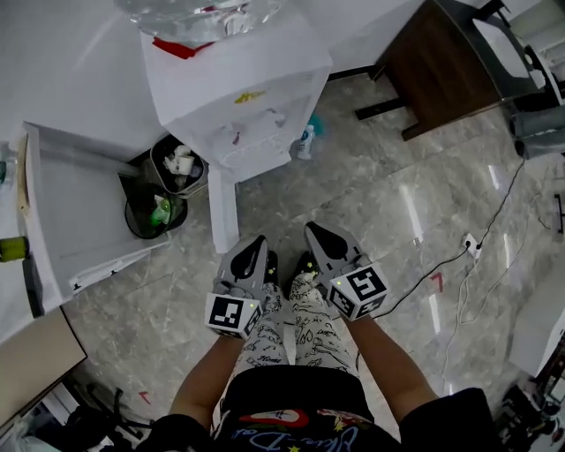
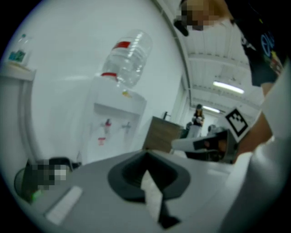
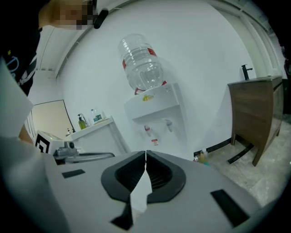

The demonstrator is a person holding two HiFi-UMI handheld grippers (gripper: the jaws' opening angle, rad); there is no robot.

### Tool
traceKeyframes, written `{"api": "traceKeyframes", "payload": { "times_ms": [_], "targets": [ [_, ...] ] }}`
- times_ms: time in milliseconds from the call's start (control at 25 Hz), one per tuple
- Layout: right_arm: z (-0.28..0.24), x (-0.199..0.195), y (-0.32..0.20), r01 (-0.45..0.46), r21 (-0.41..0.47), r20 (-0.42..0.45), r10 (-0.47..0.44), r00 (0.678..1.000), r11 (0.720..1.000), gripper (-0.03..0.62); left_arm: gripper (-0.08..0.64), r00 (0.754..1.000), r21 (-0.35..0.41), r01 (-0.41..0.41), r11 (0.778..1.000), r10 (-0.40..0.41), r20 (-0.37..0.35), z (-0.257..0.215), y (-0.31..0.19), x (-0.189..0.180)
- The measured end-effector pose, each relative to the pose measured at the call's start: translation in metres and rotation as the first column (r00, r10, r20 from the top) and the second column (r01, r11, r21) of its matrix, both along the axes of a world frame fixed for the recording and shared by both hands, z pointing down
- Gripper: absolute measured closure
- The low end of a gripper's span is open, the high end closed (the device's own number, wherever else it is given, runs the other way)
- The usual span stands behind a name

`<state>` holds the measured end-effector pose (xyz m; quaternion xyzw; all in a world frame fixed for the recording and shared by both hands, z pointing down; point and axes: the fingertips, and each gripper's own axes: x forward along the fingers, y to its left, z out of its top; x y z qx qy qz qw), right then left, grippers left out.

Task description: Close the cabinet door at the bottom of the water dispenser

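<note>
The white water dispenser [image 1: 238, 97] stands against the wall with a clear bottle [image 1: 199, 13] on top. Its bottom cabinet door [image 1: 222, 207] stands open, swung out toward me as a narrow white panel. My left gripper [image 1: 256, 240] and right gripper [image 1: 315, 228] are side by side above my legs, short of the door, both shut and holding nothing. In the left gripper view the dispenser [image 2: 113, 118] rises beyond the shut left gripper [image 2: 146, 154]. The right gripper view shows the dispenser [image 3: 157, 113] past the shut right gripper [image 3: 145, 154]. Both gripper bodies hide the door there.
Two black waste bins [image 1: 168, 190] sit left of the dispenser, beside a white counter unit [image 1: 79, 212]. A small bottle [image 1: 305, 141] stands at the dispenser's right foot. A brown wooden cabinet [image 1: 441, 62] is at the far right. A cable and socket [image 1: 468, 243] lie on the floor.
</note>
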<state>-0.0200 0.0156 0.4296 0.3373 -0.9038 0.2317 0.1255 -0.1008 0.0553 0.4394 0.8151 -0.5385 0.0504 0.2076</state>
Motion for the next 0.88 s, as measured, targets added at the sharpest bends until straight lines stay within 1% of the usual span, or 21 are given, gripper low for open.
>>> {"api": "traceKeyframes", "payload": {
  "times_ms": [80,120,200,280,360,400,480,560,640,680,720,800,840,880],
  "targets": [
    [0.024,-0.003,-0.010,-0.010,-0.029,0.022,0.011,1.000,1.000,0.575,0.560,0.995,-0.064,0.094,0.994,-0.096,-0.026,0.044,-0.007,-0.021],
    [0.036,-0.006,-0.013,-0.014,-0.041,0.027,0.015,1.000,0.999,0.575,0.560,0.991,-0.091,0.129,0.987,-0.131,-0.020,0.066,-0.009,-0.033],
    [0.062,-0.015,-0.018,-0.007,-0.060,0.028,0.008,1.000,0.998,0.575,0.560,0.984,-0.116,0.177,0.977,-0.175,0.028,0.108,-0.017,-0.060],
    [0.087,-0.027,-0.018,0.017,-0.088,0.031,-0.014,0.999,0.996,0.575,0.560,0.977,-0.131,0.197,0.972,-0.184,0.106,0.148,-0.022,-0.088],
    [0.110,-0.038,-0.015,0.039,-0.117,0.027,-0.036,0.999,0.992,0.575,0.560,0.968,-0.166,0.214,0.963,-0.186,0.169,0.186,-0.024,-0.117],
    [0.120,-0.042,-0.013,0.046,-0.129,0.020,-0.044,0.999,0.991,0.575,0.560,0.962,-0.192,0.232,0.953,-0.196,0.192,0.204,-0.022,-0.132],
    [0.136,-0.047,-0.013,0.050,-0.144,0.001,-0.050,0.999,0.988,0.575,0.560,0.947,-0.248,0.279,0.927,-0.223,0.231,0.236,-0.018,-0.165],
    [0.145,-0.049,-0.017,0.046,-0.153,0.005,-0.046,0.999,0.987,0.575,0.560,0.933,-0.295,0.311,0.903,-0.232,0.273,0.263,-0.012,-0.191],
    [0.150,-0.050,-0.020,0.048,-0.160,0.008,-0.047,0.999,0.986,0.575,0.560,0.927,-0.344,0.325,0.881,-0.224,0.302,0.286,-0.004,-0.209],
    [0.154,-0.050,-0.021,0.051,-0.158,-0.004,-0.052,0.999,0.986,0.575,0.560,0.929,-0.369,0.320,0.873,-0.212,0.303,0.296,0.001,-0.213],
    [0.157,-0.050,-0.022,0.054,-0.153,-0.024,-0.059,0.998,0.987,0.575,0.560,0.935,-0.391,0.301,0.870,-0.189,0.299,0.303,0.004,-0.214],
    [0.163,-0.048,-0.025,0.056,-0.146,-0.061,-0.066,0.996,0.988,0.575,0.560,0.949,-0.424,0.226,0.877,-0.101,0.298,0.313,0.010,-0.204],
    [0.165,-0.048,-0.028,0.052,-0.145,-0.066,-0.062,0.996,0.988,0.575,0.560,0.953,-0.436,0.186,0.880,-0.054,0.297,0.316,0.011,-0.196],
    [0.165,-0.047,-0.032,0.042,-0.146,-0.063,-0.051,0.997,0.988,0.575,0.566,0.955,-0.444,0.159,0.882,-0.024,0.294,0.317,0.012,-0.190]
  ]
}}
